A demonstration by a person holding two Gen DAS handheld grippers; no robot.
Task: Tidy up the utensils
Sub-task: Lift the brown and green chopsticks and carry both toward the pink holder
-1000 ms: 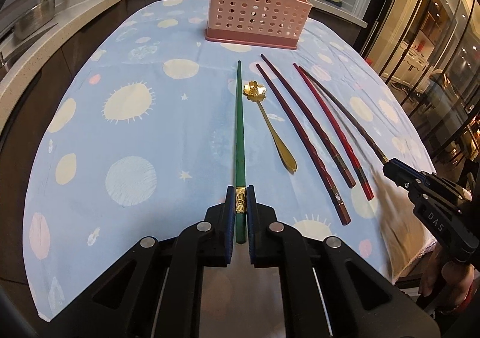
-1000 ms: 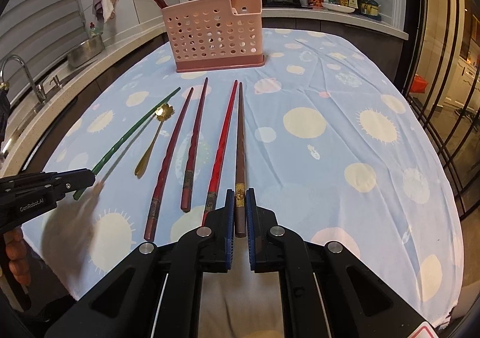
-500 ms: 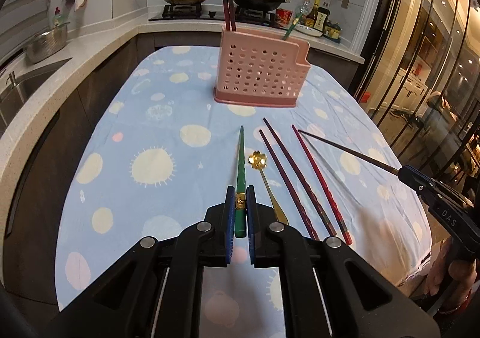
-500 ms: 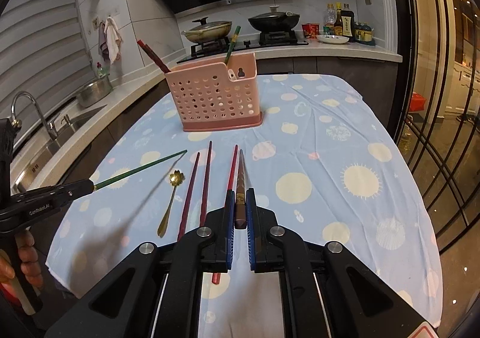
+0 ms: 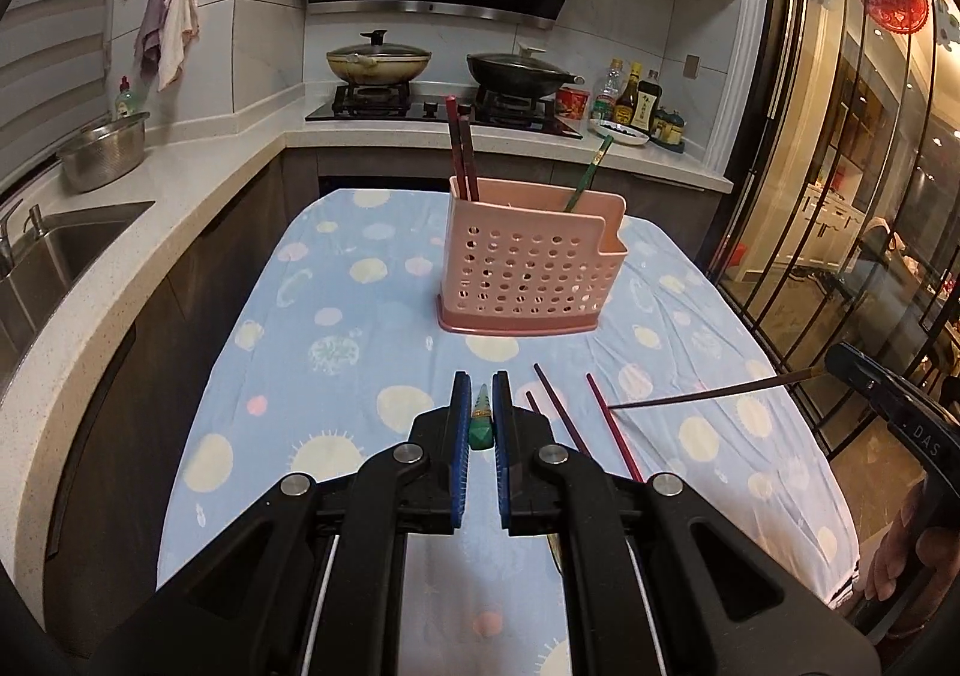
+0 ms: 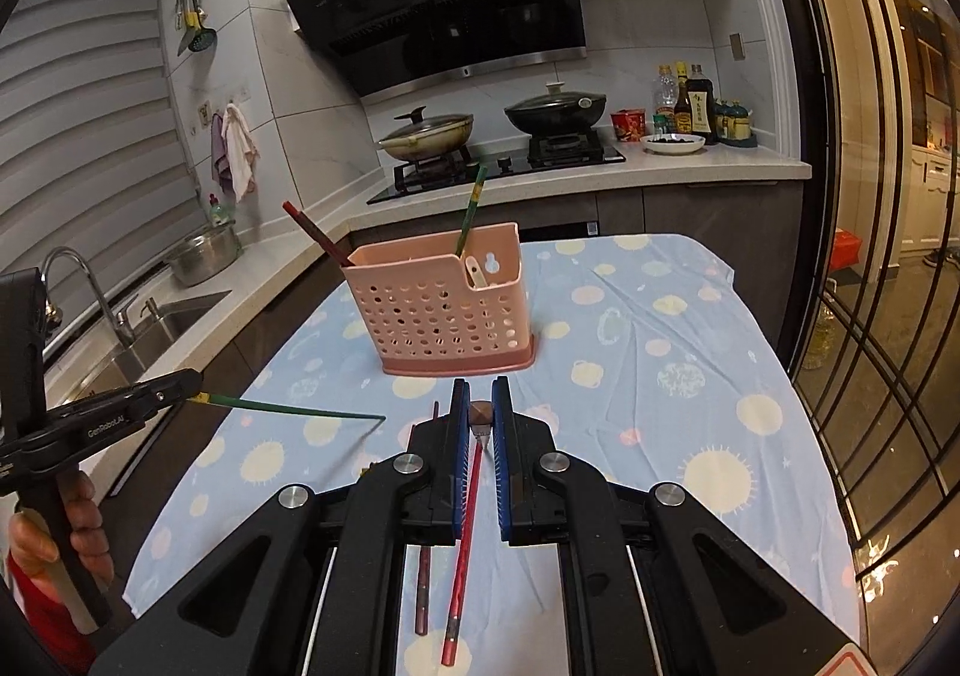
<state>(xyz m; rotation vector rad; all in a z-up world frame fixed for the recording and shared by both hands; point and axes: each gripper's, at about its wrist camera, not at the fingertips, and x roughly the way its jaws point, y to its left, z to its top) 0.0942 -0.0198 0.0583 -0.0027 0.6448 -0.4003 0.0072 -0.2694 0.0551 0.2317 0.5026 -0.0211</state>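
Kitchen counters and a hob stand behind the worktop (image 5: 336,352), which wears a blue spotted cloth. A second ago both tools were low over it, each nipping the end of a chopstick that lay flat in the row; now both have risen and tipped up, and the sticks are off the cloth. Left tool (image 5: 482,406) is closed on the green chopstick (image 6: 288,408), which juts out level above the cloth. Right tool (image 6: 480,412) is closed on the brown chopstick (image 5: 708,394), likewise in the air. Three dark red chopsticks (image 5: 612,430) lie where they were. With both picks made, I judge the next job is to carry them to the pink basket (image 5: 528,268) at the far end, where other sticks already stand upright
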